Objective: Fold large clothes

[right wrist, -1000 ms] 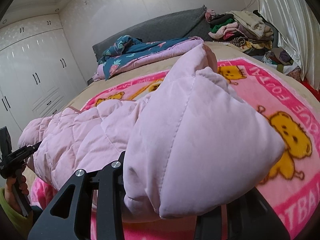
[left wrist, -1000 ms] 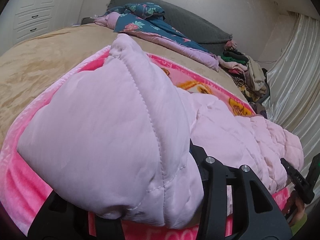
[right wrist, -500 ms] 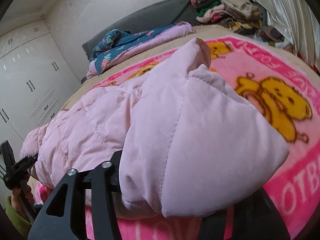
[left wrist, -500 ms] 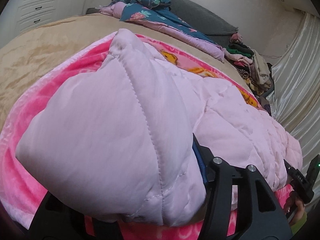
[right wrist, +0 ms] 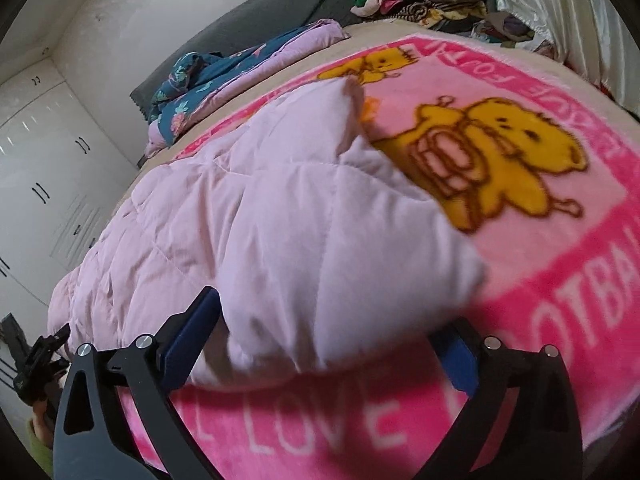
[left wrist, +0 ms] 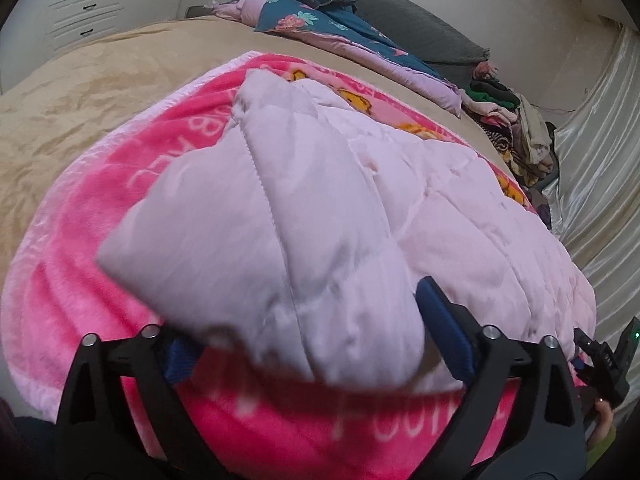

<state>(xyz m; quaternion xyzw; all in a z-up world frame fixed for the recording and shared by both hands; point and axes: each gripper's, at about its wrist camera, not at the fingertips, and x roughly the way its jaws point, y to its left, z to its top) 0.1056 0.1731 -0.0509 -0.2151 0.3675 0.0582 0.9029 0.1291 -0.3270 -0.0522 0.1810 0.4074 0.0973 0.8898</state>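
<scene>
A pale pink quilted jacket (left wrist: 320, 208) (right wrist: 260, 240) lies stretched across a bright pink blanket (left wrist: 100, 280) (right wrist: 560, 280) printed with yellow bears. My left gripper (left wrist: 312, 344) sits at the jacket's near left corner. Its jaws are opening wide; the puffy corner rests between them, and the blue pads no longer press it. My right gripper (right wrist: 324, 348) is at the other near corner, jaws likewise opening, with the fabric slumped loose between them. Each gripper shows at the edge of the other's view: the right gripper (left wrist: 604, 364) and the left gripper (right wrist: 36, 364).
The blanket covers a beige bedspread (left wrist: 80, 92). A floral blue and lilac quilt (left wrist: 320, 20) lies by the grey headboard (right wrist: 260, 24). A pile of mixed clothes (left wrist: 516, 120) sits at the far corner by a pale curtain (left wrist: 600, 168). White wardrobes (right wrist: 48, 160) stand on the other side.
Both grippers went from clamped on the jacket's corners to wide open. The lifted corners dropped and flattened onto the blanket. Both views tilted lower, toward the bed.
</scene>
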